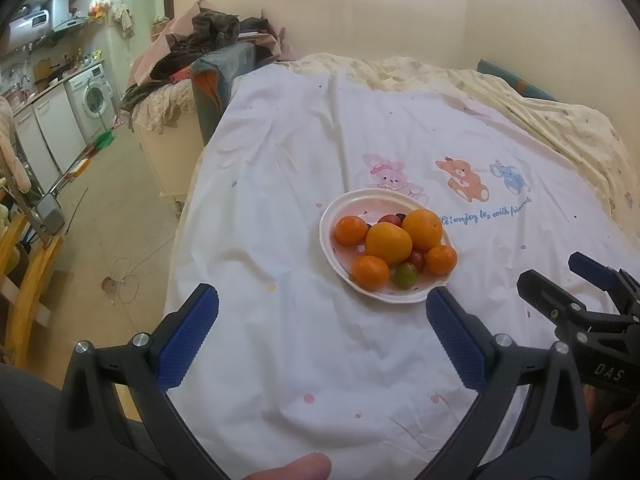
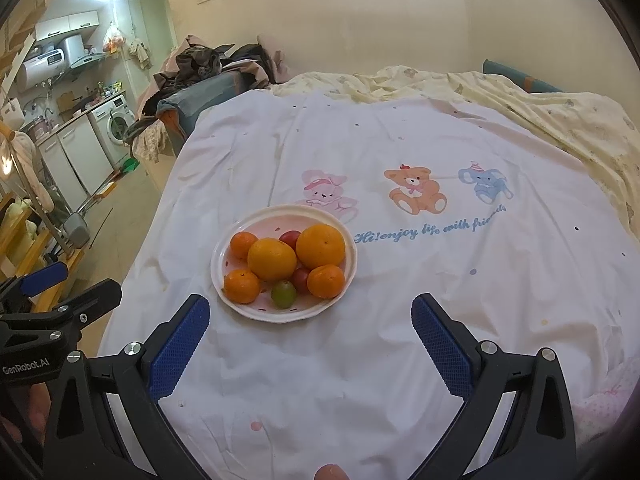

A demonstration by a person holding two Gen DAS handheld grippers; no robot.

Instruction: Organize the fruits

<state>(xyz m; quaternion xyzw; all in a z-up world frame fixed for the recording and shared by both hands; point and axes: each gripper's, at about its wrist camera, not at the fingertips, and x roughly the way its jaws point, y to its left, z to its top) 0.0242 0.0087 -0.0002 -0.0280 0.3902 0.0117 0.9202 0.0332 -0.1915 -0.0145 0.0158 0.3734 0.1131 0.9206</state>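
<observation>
Both hand-held grippers hang spread and empty above a bed covered by a white sheet.

From the left wrist camera, the left hand-held gripper shows its blue pads wide apart, nothing between them. Just beyond its right fingertip sits a white plate on the white sheet. On the plate lie two large oranges, touching each other at the middle, with three small tangerines around them: one at the left, one at the near edge, one at the right. A green cherry tomato rests at the near rim between two tangerines, and red cherry tomatoes peek out behind and between the oranges. The right hand-held gripper enters at the right edge, its jaws apart. A washing machine stands in the kitchen area far left.

From the right wrist camera, the right hand-held gripper is likewise spread, holding nothing. The plate lies ahead and left of centre, near its left fingertip, the same fruits piled on it. Cartoon animal prints mark the sheet beyond the plate. A cream quilt lies bunched at the far side.
</observation>
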